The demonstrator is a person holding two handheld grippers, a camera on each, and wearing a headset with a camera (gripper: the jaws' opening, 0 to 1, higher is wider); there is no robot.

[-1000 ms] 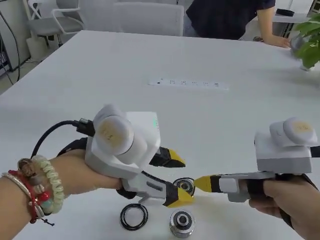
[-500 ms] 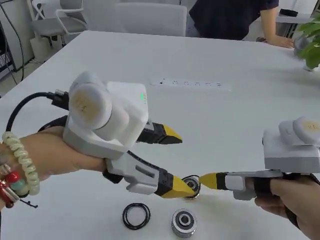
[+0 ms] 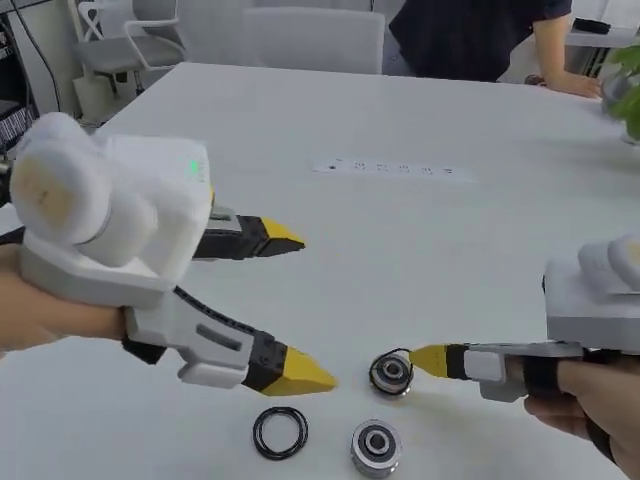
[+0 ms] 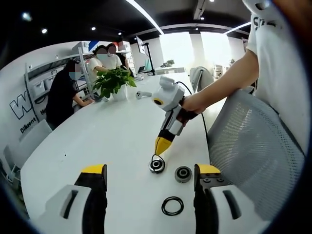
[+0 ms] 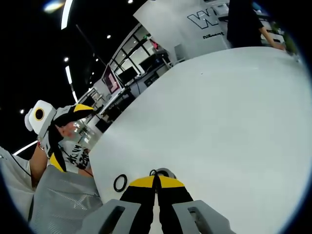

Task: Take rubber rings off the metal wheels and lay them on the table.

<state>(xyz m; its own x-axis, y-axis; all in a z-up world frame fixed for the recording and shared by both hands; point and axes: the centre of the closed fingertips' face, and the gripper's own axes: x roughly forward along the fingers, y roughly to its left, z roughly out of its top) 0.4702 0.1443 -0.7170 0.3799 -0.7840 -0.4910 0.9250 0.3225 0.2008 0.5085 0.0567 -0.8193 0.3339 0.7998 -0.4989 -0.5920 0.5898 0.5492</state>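
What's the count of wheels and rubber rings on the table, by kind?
Metal wheels: 2, the far wheel and the near wheel.
Rubber rings: 2, a loose ring lying flat on the table and a pinched ring at the far wheel, held in the shut right gripper.
Total: 4.

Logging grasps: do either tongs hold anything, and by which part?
The right tongs appear to pinch the rubber ring by its edge, which is around its metal wheel. The left tongs are open, holding nothing.
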